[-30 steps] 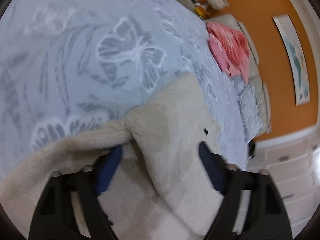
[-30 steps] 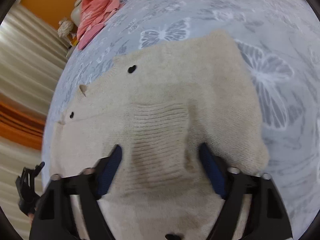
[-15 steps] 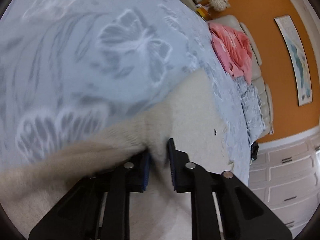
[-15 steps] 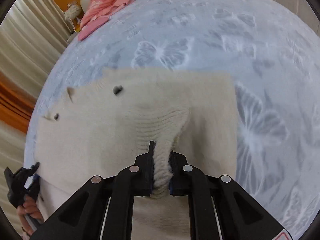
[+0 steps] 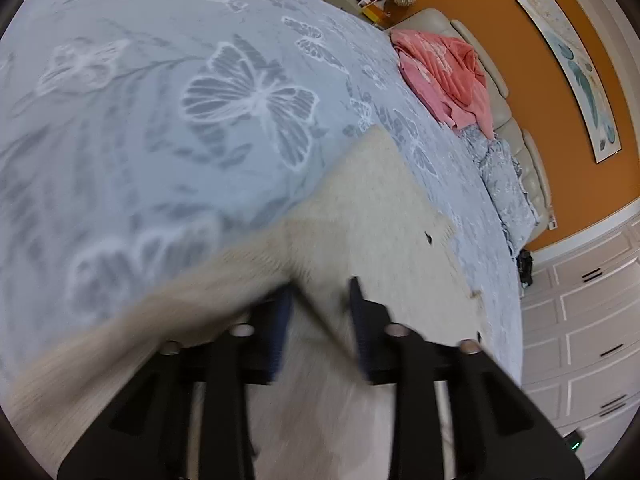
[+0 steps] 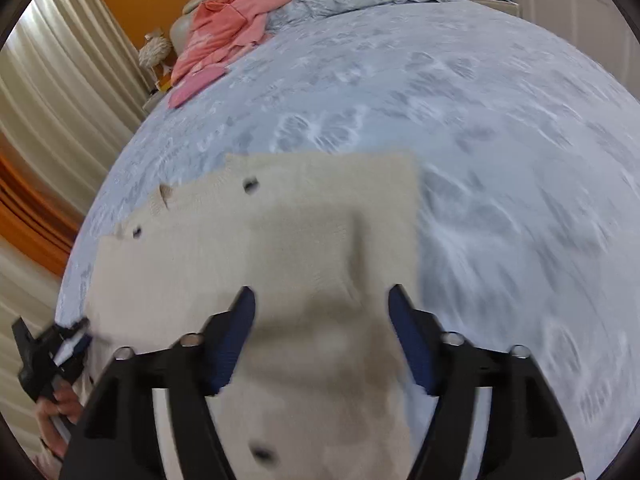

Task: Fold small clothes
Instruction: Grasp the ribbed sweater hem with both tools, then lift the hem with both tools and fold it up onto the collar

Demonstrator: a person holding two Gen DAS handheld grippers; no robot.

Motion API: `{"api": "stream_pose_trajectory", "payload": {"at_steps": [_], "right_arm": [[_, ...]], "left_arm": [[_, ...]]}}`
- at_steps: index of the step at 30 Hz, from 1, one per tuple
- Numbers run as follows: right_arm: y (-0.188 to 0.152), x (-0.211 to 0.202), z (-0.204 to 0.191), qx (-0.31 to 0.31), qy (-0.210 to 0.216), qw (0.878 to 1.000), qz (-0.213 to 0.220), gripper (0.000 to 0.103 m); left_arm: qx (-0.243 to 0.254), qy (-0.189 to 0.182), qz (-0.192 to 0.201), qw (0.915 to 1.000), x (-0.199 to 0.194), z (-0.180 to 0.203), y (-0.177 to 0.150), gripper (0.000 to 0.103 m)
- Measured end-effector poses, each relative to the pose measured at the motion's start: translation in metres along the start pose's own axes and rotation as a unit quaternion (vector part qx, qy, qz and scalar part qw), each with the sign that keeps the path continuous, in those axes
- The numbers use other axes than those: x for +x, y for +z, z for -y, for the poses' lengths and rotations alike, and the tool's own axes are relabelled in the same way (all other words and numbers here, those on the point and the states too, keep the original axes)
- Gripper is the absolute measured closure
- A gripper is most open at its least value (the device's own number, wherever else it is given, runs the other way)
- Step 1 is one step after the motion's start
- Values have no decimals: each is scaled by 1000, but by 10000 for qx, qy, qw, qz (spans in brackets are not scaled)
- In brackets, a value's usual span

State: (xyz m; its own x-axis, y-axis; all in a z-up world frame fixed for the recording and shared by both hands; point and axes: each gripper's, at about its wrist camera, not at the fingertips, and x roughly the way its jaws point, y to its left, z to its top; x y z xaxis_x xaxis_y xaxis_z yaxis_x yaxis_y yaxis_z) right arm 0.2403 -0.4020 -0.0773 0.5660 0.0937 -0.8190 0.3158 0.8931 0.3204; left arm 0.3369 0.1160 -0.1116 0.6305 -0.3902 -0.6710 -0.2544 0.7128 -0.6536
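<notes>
A small cream knit cardigan with dark buttons (image 6: 280, 240) lies on the grey butterfly-print bedspread (image 6: 480, 120), one part folded over itself. It also shows in the left wrist view (image 5: 380, 208). My right gripper (image 6: 322, 300) is open above its near edge, with cloth bunched between the blue pads but not pinched. My left gripper (image 5: 320, 292) is partly open over the cardigan's left edge, with a fold of cloth rising between the jaws. The left gripper also appears at the far left of the right wrist view (image 6: 48, 348).
A pink garment (image 5: 444, 76) lies at the head of the bed against a beige headboard (image 5: 500, 92), next to a grey pillow (image 5: 504, 184). An orange wall, curtains (image 6: 60, 92) and white drawers (image 5: 580, 320) surround the bed.
Half a second ago both grippers were shut on the cardigan. Both have now opened and let the cloth go. The fold lies over the cardigan, which looks shorter and squarer.
</notes>
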Motion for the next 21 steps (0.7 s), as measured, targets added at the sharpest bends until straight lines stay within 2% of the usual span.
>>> {"api": "stream_pose_trajectory", "payload": {"at_steps": [3, 6, 8, 10, 12, 15, 17, 19, 20, 21], "right_arm": [[-49, -22, 26, 117, 14, 9990, -430, 35], [-104, -49, 58, 481, 274, 9937, -975, 35], [-143, -68, 74, 795, 538, 9852, -1421, 35], [-171, -77, 76, 930, 708, 9768, -1797, 34], [-189, -82, 71, 983, 873, 9710, -1997, 34], [-201, -78, 51, 946, 1068, 9661, -2152, 32], [-201, -72, 31, 914, 1270, 9626, -2210, 30], [-203, -63, 19, 796, 1246, 9645, -2188, 30], [-202, -61, 13, 728, 1162, 9677, -2115, 33], [-199, -60, 10, 736, 1155, 9693, -2040, 60]], "left_arm": [[87, 28, 85, 9999, -39, -16, -8, 48], [411, 400, 138, 9983, -86, -41, -22, 40], [618, 795, -14, 9949, -116, -64, -38, 34], [565, 946, -342, 9933, -131, -85, -54, 33], [252, 813, -738, 9936, -142, -106, -75, 27], [4, 349, -685, 9970, -156, -112, -95, 12], [-16, 468, -617, 9970, -155, -107, -101, 11], [122, 646, -598, 9960, -149, -98, -105, 10], [188, 753, -640, 9949, -145, -93, -105, 12], [213, 758, -669, 9947, -143, -90, -105, 30]]}}
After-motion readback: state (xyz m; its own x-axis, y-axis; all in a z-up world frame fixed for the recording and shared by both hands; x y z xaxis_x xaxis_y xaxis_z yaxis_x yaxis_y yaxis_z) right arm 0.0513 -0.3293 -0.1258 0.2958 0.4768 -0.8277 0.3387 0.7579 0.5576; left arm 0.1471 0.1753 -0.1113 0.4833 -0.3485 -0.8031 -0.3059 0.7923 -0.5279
